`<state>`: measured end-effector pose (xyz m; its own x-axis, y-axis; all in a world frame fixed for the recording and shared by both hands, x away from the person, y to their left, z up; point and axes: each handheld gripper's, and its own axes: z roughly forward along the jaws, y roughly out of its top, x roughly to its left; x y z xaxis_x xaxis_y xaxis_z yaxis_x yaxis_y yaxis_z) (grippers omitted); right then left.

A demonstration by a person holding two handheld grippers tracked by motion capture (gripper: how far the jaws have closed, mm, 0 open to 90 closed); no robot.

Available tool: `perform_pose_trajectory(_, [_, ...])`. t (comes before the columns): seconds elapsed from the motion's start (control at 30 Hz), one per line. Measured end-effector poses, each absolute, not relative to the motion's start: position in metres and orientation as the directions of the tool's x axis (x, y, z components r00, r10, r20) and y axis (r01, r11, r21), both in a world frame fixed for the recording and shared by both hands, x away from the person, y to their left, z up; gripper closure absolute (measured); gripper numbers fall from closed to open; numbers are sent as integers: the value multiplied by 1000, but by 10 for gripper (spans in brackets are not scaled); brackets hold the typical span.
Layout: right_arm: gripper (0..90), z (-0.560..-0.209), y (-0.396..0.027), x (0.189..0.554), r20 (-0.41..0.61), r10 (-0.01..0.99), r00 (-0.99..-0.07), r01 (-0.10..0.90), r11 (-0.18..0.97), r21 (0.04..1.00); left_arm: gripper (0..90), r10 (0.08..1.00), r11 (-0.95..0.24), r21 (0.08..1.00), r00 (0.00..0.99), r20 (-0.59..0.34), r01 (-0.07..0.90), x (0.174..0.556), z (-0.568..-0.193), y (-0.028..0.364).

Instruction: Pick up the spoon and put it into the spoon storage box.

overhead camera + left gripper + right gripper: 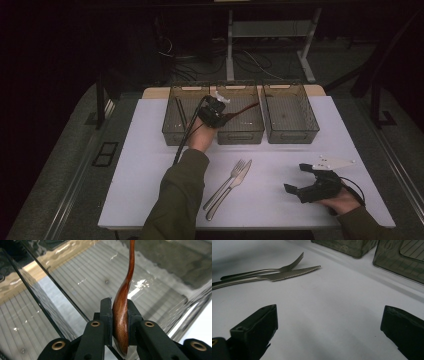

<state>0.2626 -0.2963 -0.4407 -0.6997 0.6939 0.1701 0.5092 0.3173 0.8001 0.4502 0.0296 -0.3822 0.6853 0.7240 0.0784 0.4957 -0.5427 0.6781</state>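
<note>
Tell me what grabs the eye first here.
The left gripper, shut on a wooden spoon, holds it over the middle bin of three clear bins. A fork and knife lie together on the white table, the open right gripper resting nearby.

Tongs (119, 322) clamp a wooden spoon (123, 307) above, seemingly, the clear bin (82, 277).

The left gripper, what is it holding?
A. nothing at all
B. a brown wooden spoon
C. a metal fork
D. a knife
B: in the left gripper view the left gripper has its jaws pressed on both sides of a brown wooden spoon over a clear bin, while the fork and knife lie on the table.
</note>
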Motion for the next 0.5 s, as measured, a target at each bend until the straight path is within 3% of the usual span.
perform_pose_trajectory(0.2, [15,-441,-296,263,169,694,-700,508,317,801,790,717,-552,665,694,69,504,451,-386,28])
perform_pose_trajectory(0.5, [15,-440,-296,262,169,694,-700,508,318,800,699,714,-539,685,697,63,490,449,-383,27])
